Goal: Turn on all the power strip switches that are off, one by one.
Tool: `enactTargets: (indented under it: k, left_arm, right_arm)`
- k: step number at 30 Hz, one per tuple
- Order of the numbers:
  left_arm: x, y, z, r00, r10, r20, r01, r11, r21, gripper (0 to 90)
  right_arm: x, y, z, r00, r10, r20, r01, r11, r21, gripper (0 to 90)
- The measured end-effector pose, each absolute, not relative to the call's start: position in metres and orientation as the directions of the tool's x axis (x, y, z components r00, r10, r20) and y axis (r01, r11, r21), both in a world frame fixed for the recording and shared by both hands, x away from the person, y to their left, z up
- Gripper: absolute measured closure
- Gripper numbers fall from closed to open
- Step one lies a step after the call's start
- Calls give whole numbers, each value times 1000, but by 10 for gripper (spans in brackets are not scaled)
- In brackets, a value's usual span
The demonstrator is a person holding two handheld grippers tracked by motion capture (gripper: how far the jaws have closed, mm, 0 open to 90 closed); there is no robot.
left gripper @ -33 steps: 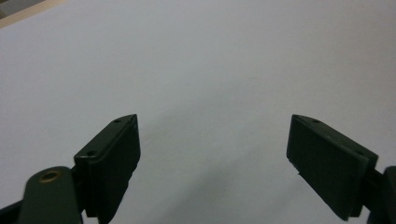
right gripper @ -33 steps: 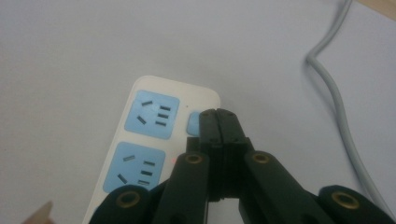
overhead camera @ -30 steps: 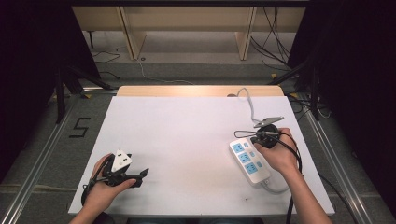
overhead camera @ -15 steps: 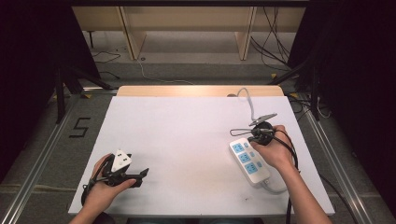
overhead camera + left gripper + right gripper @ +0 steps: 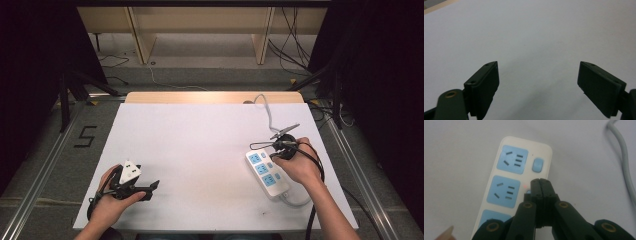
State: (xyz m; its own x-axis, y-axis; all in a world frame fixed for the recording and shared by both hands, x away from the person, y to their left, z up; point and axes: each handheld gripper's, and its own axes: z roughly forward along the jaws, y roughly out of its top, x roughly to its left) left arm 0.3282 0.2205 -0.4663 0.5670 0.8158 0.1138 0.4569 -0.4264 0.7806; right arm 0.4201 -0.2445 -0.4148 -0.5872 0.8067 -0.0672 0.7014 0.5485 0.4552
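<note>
On the white table [image 5: 200, 150], near its right edge, lies a white power strip [image 5: 267, 174] w/ three blue sockets, long axis running toward the person, tilted a bit. Its grey cord [image 5: 265, 107] snakes off toward the far edge of the table. Right gripper [image 5: 540, 185] sits over the strip – jaws pressed together, nothing between them, tips down on the second blue switch [image 5: 528, 192], next to the middle socket [image 5: 503, 191]. A small red light [image 5: 525, 186] glows just beside the tips. The first switch [image 5: 538, 164] by the end socket is uncovered. In the high view the right hand [image 5: 295, 162] rests just beside the strip's far end. Left gripper [image 5: 537, 82] is well apart at the near-left corner, held low over bare table – jaws spread wide, empty. Left hand [image 5: 112, 200] grips it there.
</note>
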Motion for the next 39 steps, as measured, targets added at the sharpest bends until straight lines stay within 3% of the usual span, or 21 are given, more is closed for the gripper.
enactTargets:
  k: [19,39]
  left_arm:
    - [328,220,-466,567,816,113,458,-426,780,176]
    - [328,220,-467,562,819,110,458,-420,783,176]
  right_arm:
    - [404,-254,-421,-568,823,-14,769,537,346,900]
    - [402,-251,-423,-569,822,5,784,541,304,900]
